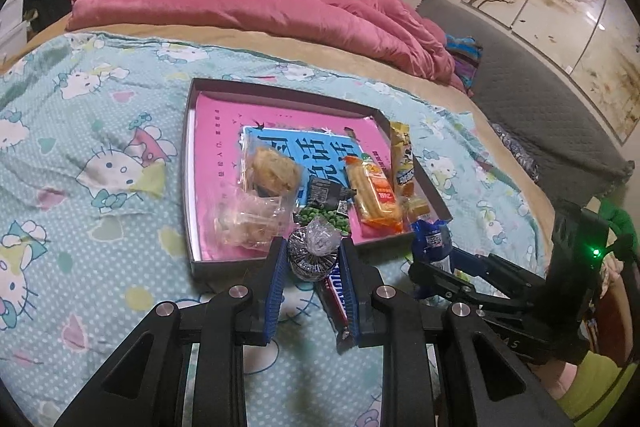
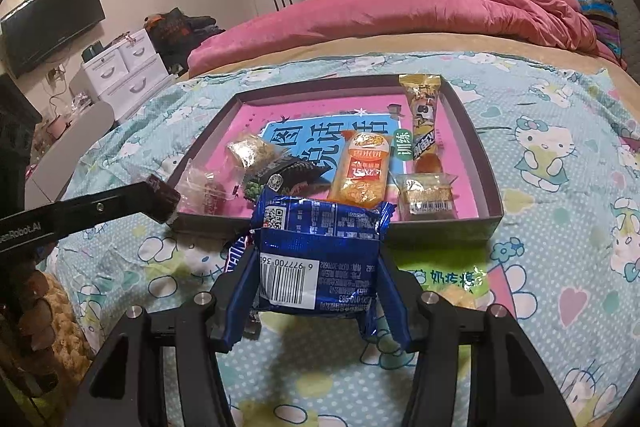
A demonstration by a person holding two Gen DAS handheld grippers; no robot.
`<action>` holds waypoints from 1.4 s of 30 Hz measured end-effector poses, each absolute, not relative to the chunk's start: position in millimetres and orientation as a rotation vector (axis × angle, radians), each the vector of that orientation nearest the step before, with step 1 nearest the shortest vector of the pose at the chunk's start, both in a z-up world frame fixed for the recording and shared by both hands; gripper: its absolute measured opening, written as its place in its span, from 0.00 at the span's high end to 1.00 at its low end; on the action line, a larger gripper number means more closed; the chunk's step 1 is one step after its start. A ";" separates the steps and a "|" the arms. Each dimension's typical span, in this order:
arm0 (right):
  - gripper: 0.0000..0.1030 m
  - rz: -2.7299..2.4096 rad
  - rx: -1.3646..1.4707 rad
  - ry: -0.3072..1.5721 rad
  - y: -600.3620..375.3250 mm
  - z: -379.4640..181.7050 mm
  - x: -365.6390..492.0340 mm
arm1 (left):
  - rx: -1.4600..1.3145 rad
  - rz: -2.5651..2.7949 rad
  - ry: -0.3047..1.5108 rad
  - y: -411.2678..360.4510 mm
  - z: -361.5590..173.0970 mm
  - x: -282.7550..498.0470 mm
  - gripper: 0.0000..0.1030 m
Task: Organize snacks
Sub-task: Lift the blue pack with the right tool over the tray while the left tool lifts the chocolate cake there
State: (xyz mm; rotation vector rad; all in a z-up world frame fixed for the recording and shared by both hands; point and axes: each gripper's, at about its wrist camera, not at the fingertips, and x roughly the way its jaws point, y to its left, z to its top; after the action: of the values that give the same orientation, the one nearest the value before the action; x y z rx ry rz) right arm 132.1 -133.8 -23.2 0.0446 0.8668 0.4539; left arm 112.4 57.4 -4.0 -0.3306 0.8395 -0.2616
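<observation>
A shallow dark box point(image 1: 191, 155) point(image 2: 476, 131) with a pink lining lies on the bed and holds several snacks: an orange packet point(image 1: 374, 193) point(image 2: 362, 167), a yellow bar point(image 1: 404, 159) point(image 2: 424, 119), a green pea pack point(image 1: 326, 217) and clear-wrapped cakes point(image 1: 272, 169). My left gripper point(image 1: 314, 255) is shut on a small round dark snack in clear wrap point(image 1: 314, 253) at the box's near edge. A Snickers bar point(image 1: 336, 299) point(image 2: 236, 253) lies on the bed under it. My right gripper point(image 2: 316, 267) is shut on a blue snack packet point(image 2: 320, 251) point(image 1: 430, 237) just before the box.
A green snack bag point(image 2: 440, 281) lies on the Hello Kitty sheet point(image 1: 100, 163) by the right gripper. A pink quilt point(image 1: 240, 3) is bunched at the back. Drawers point(image 2: 124, 67) and a TV point(image 2: 52, 23) stand left of the bed.
</observation>
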 end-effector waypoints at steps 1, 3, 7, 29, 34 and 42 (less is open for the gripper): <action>0.46 0.454 0.045 0.864 -134.1 -22.7 132.3 | -0.330 -0.261 0.835 57.2 -3.7 112.7 0.74; 0.46 0.452 0.043 0.860 -134.5 -21.7 132.6 | -0.328 -0.264 0.830 56.2 -3.0 112.6 0.74; 0.46 0.446 0.038 0.845 -135.5 -17.8 132.7 | -0.326 -0.268 0.822 54.8 -2.0 112.1 0.74; 0.46 0.410 0.073 0.823 -147.4 -12.7 140.4 | -0.324 -0.282 0.828 49.0 -3.4 122.4 0.74; 0.46 0.402 0.080 0.817 -148.8 -10.9 143.6 | -0.325 -0.281 0.818 46.3 -3.4 130.0 0.74; 0.46 0.393 0.085 0.797 -149.7 -4.6 149.5 | -0.274 -0.277 0.818 38.5 -9.3 147.0 0.74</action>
State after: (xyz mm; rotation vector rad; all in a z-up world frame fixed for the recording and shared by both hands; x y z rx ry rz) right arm 149.5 -149.7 -4.6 0.0855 0.7972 0.3934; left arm 147.0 38.5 -9.3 -0.2743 0.8177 -0.2767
